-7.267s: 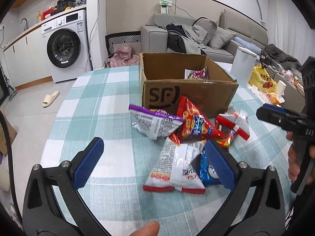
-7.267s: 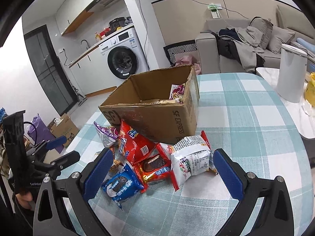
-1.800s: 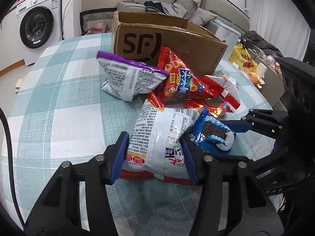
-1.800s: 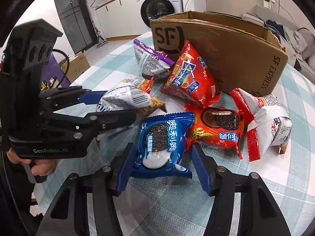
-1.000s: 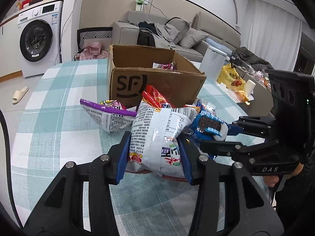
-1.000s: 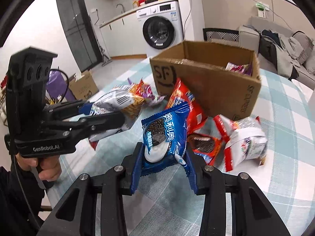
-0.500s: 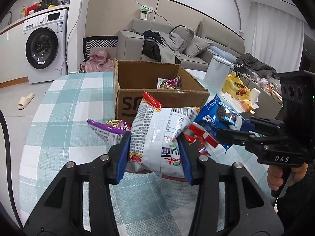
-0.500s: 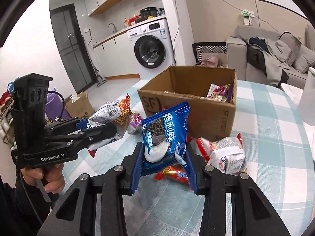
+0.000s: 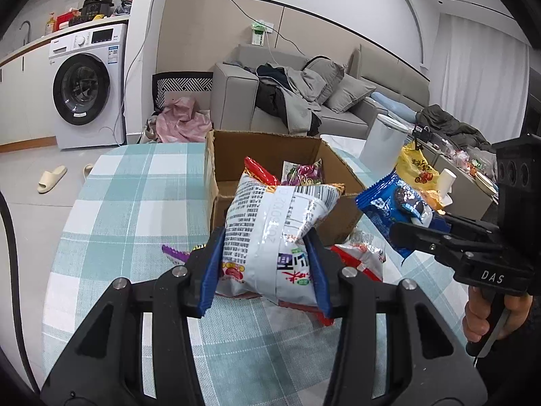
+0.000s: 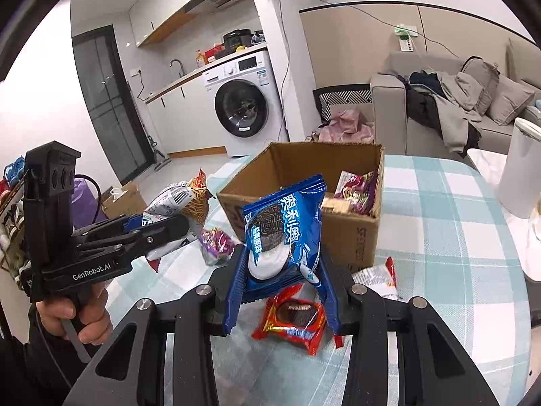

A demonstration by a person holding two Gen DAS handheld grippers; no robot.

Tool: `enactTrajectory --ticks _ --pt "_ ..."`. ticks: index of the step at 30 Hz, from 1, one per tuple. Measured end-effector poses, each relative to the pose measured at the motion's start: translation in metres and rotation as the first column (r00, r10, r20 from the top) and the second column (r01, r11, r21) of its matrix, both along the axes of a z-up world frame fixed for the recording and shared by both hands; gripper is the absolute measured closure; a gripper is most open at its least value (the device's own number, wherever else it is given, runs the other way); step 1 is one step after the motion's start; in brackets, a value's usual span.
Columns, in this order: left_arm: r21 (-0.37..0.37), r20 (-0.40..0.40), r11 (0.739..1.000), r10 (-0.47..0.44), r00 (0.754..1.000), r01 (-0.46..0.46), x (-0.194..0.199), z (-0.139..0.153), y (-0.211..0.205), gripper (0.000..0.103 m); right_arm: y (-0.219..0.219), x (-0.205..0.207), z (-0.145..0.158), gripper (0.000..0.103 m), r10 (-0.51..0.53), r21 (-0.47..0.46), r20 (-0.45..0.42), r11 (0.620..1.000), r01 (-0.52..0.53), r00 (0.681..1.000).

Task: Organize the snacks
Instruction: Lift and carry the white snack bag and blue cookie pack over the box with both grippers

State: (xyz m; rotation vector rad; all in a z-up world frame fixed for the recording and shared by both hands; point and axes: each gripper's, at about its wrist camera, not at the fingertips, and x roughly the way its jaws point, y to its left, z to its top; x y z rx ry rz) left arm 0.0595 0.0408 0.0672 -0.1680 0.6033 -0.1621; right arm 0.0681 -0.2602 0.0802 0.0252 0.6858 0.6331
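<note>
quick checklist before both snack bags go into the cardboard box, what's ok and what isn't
1. Left tool has its bag: ok. Its pads press both sides of the silver snack bag, which is off the table.
2. Right tool has its bag: ok. It is shut on the blue cookie packet, also held in the air.
3. Cardboard box open on top: ok, flaps are out of the way.
4. Room inside the box: ok. Only a purple packet and something pale beside it show; much bare floor remains.
5. Bags over the opening: not ok. Both sit in front of the box's near wall.
6. Snacks left on the table: not ok. The red cookie packet and others remain.
</note>
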Motion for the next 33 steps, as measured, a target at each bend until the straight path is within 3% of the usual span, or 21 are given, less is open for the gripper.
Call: enactTrajectory --ticks 15,33 --pt "0.023 0.020 1.000 0.013 1.000 -0.014 0.034 0.019 -0.008 0.060 0.004 0.017 0.018 0.063 -0.053 0.025 0.019 0.998 0.052 0.998" --pt "0.055 -0.001 0.998 0.025 1.000 -0.025 0.086 0.011 -0.019 0.060 0.005 0.057 0.008 0.063 -0.090 0.042 -0.030 0.995 0.091 0.995"
